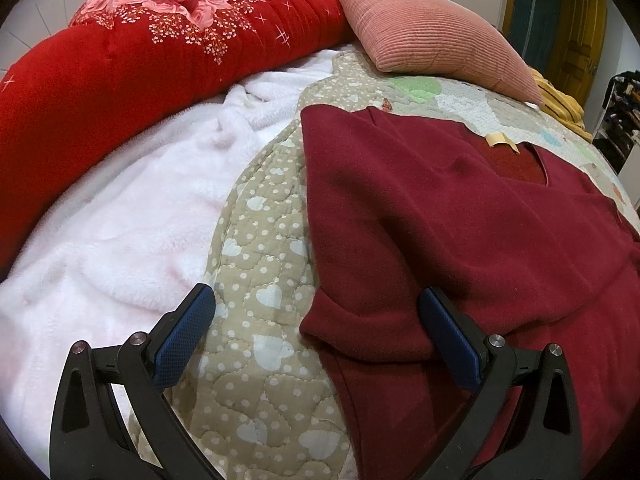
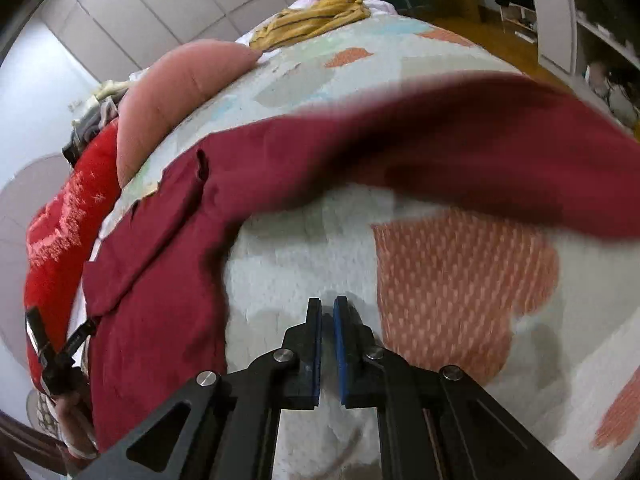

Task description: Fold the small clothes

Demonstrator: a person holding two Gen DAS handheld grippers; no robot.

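Observation:
A dark red fleece top [image 1: 460, 216] lies on the quilted bedspread [image 1: 264, 248], its left sleeve folded in over the body and a cream label at the neck. My left gripper [image 1: 316, 300] is open and empty, its right finger [image 1: 448, 332] over the top's lower left edge. In the right wrist view the same top [image 2: 168, 280] lies at left, and one sleeve [image 2: 460, 156] stretches across to the right, blurred. My right gripper [image 2: 327, 312] is shut with nothing between its pads, over bare bedspread [image 2: 304, 256] below that sleeve. The left gripper [image 2: 52, 352] shows at the far left.
A red flowered quilt [image 1: 120, 64] and a pale pink fleece blanket [image 1: 120, 216] lie left of the top. A pink ribbed pillow [image 1: 432, 28] lies behind it. A yellow garment [image 2: 312, 20] sits at the bed's far edge. Shelves and a wooden floor lie beyond.

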